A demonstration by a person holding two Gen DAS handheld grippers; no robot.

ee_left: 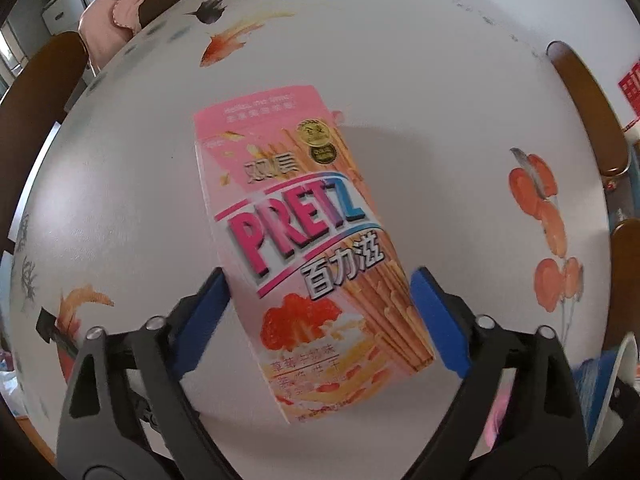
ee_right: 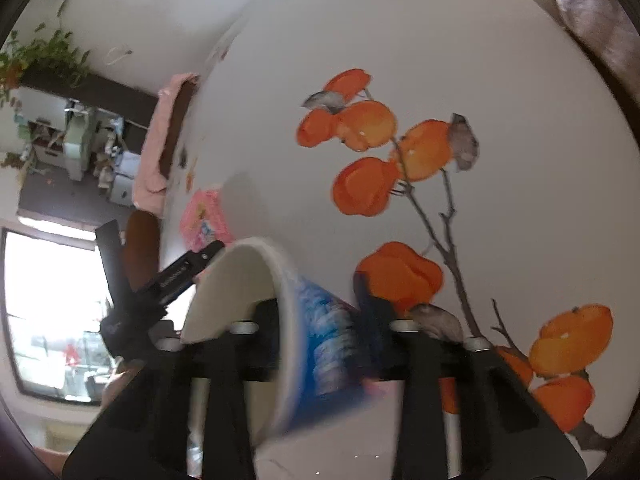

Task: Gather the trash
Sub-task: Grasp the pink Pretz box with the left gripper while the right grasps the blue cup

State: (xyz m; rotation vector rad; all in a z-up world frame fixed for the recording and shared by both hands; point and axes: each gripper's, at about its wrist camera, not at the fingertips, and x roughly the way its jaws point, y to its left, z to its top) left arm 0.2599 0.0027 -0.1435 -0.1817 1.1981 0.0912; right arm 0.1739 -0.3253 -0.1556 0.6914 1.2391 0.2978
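Observation:
A pink Pretz box (ee_left: 304,248) lies flat on the white painted table (ee_left: 420,80). My left gripper (ee_left: 316,300) straddles the box's lower half, with a blue pad (ee_left: 212,300) against each long side. In the right wrist view the same box (ee_right: 204,216) shows small at the left, with the left gripper's black fingers (ee_right: 180,276) at it. A paper cup (ee_right: 320,340), blue outside and white inside, is tilted with its mouth to the left. My right gripper (ee_right: 320,312) is shut on the cup's wall, one finger inside and one outside. The cup's edge (ee_left: 616,380) peeks in at the lower right of the left wrist view.
Orange persimmons (ee_right: 368,160) and fish (ee_left: 224,44) are painted on the tabletop. Brown chair backs (ee_left: 584,108) ring the table, one draped with a pink cloth (ee_left: 108,28). A window (ee_right: 48,320) and a cluttered shelf (ee_right: 80,140) lie beyond the table's left edge.

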